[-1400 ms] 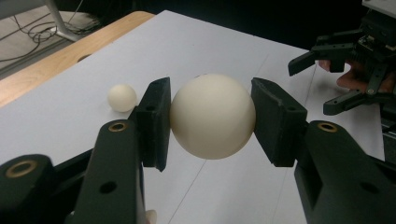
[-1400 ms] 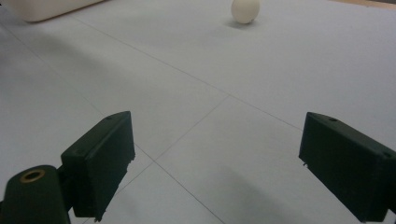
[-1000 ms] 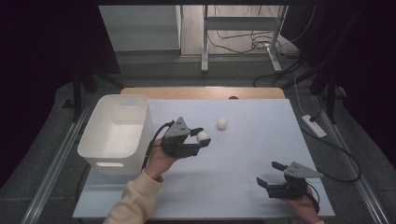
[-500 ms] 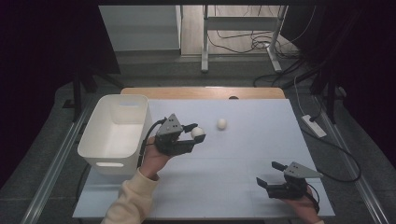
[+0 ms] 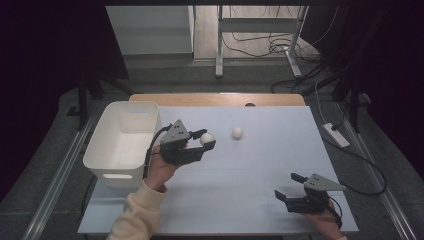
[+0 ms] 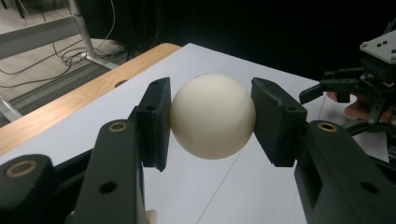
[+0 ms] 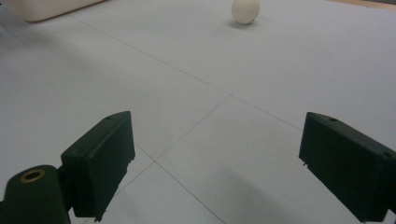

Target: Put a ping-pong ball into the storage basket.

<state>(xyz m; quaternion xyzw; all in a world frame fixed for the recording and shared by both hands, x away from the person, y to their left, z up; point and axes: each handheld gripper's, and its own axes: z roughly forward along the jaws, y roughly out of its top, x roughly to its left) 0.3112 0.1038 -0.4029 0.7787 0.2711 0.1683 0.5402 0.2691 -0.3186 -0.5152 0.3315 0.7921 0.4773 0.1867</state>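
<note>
Holding a white ball (image 6: 213, 116) in the left gripper (image 5: 205, 140); jaws clamped on it from both sides, pads touching its left and right flanks in the left gripper view; ball is lifted off the table (image 5: 250, 180), just right of the bin (image 5: 122, 150), toward the left-centre of the table; hand (image 5: 161, 169) and cream sleeve (image 5: 132, 216) come in from the bottom edge; cable loops from the gripper's back down past the bin's right wall.

Second ball (image 5: 237, 132) sits on the table, right of the held one and apart from it, nearer the far edge; it also appears at the top of the right gripper view (image 7: 245, 10), resting on the surface with a faint shadow.

Bin is white, rectangular, open-topped, at the table's left edge, overhanging it slightly; inside looks bare as far as visible.

Right gripper (image 5: 288, 188) is near the right front corner, low over the table; jaws wide apart, nothing between them; bare table with thin seam lines shows in the gap (image 7: 215, 154); grey plate on top.
</note>
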